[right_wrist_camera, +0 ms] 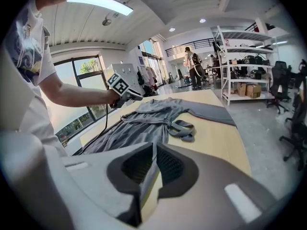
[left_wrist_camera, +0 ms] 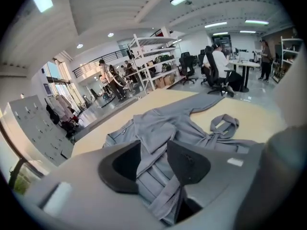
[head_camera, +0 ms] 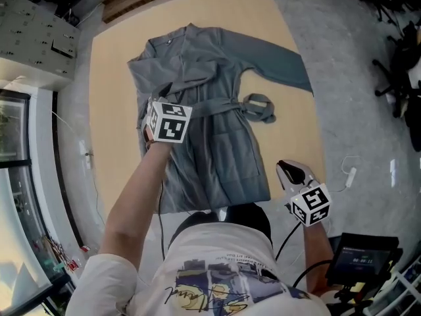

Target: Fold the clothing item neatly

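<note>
A grey robe [head_camera: 217, 130] lies spread on the wooden table [head_camera: 296, 130], collar at the far end. Its right sleeve [head_camera: 283, 64] stretches out to the right, its left sleeve lies folded in over the body, and its tied belt [head_camera: 258, 106] forms a loop on the right. My left gripper [head_camera: 163, 92] hovers over the robe's left side. In the left gripper view its jaws [left_wrist_camera: 153, 150] stand apart, with the robe [left_wrist_camera: 163, 123] seen below through the gap: it is open. My right gripper [head_camera: 287, 168] sits off the cloth by the table's near right edge, shut [right_wrist_camera: 154, 150] on nothing.
Grey floor surrounds the table. A white plug and cable [head_camera: 348, 175] lie on the floor at right, and a screen [head_camera: 362, 255] stands at lower right. Office chairs [head_camera: 401, 71] stand at the far right, lockers [head_camera: 39, 31] at left. Shelving [right_wrist_camera: 244, 37] and people are in the background.
</note>
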